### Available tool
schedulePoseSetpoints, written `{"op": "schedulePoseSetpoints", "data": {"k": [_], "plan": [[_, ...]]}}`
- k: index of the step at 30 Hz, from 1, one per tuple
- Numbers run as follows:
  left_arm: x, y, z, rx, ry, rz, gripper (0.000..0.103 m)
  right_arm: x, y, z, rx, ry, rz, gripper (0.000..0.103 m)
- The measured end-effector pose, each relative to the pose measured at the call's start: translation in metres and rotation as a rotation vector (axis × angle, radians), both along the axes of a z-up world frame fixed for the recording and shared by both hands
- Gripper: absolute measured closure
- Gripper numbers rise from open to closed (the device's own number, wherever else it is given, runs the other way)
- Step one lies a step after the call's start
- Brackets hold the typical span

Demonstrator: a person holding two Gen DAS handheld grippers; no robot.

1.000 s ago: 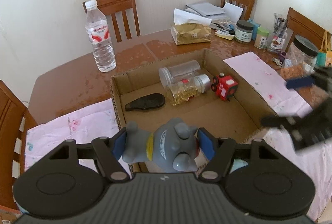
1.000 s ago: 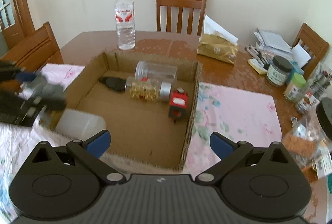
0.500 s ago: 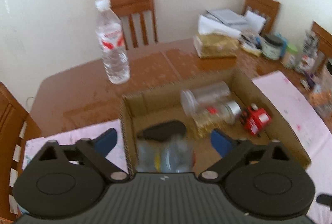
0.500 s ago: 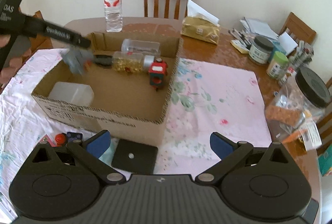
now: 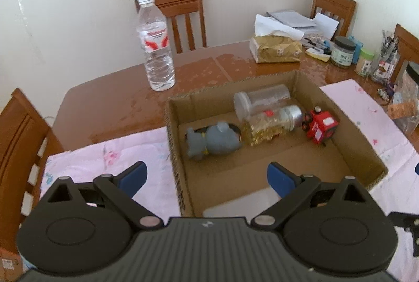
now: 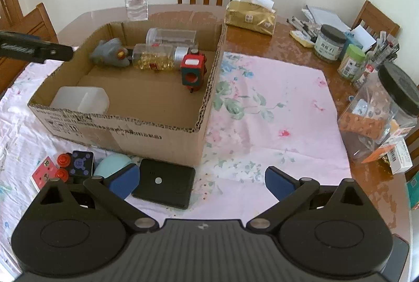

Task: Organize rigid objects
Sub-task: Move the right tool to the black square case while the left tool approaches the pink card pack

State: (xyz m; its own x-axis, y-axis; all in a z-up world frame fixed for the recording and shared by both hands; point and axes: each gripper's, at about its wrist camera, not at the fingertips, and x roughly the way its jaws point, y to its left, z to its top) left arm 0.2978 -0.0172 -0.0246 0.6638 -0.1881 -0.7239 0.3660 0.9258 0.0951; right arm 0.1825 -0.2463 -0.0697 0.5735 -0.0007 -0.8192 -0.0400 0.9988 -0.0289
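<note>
Since the toy is already dropped: the lines below run from the grippers outward.
Left gripper (image 5: pixel 207 176): jaws have just been opening, now spread wide and empty, low in the frame over the box's near edge.
Right gripper (image 6: pixel 201 181): jaws wide apart, nothing between them, low in the frame.
Grey toy (image 5: pixel 212 139): lying on its side in the cardboard box (image 5: pixel 348 135), touching the bottle of yellow capsules (image 5: pixel 264 126).
Next candidates: black square case (image 6: pixel 165 184), just beside the right gripper; dark cube (image 6: pixel 80 165) at lower left.
Advice: probably centre the case between the pads before closing, then lift clear of the box wall.
Surface (image 6: pixel 275 112): pink cloth.
</note>
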Motion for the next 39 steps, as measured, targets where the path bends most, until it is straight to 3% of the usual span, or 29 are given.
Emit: {"op": "schedulePoseSetpoints", "data": {"k": [8, 13, 25, 30, 39], "plan": [[-0.04, 0.009, -0.011, 0.03, 0.0, 0.031, 0.005, 0.003, 0.003, -0.031, 0.007, 0.076, -0.001, 0.0], [-0.063, 0.011, -0.024, 0.072, -0.001, 0.054, 0.005, 0.008, 0.002, -0.048, 0.063, 0.109, -0.034, 0.0], [-0.096, 0.028, -0.044, 0.081, 0.092, 0.018, 0.005, 0.025, 0.018, -0.065, 0.075, 0.118, -0.066, 0.0], [-0.101, 0.032, -0.048, 0.081, 0.115, 0.006, 0.005, 0.029, 0.034, -0.069, -0.005, 0.102, -0.03, 0.0], [-0.11, 0.028, -0.058, 0.048, 0.181, -0.069, 0.005, 0.024, 0.019, -0.07, 0.002, 0.069, -0.045, 0.0]]}}
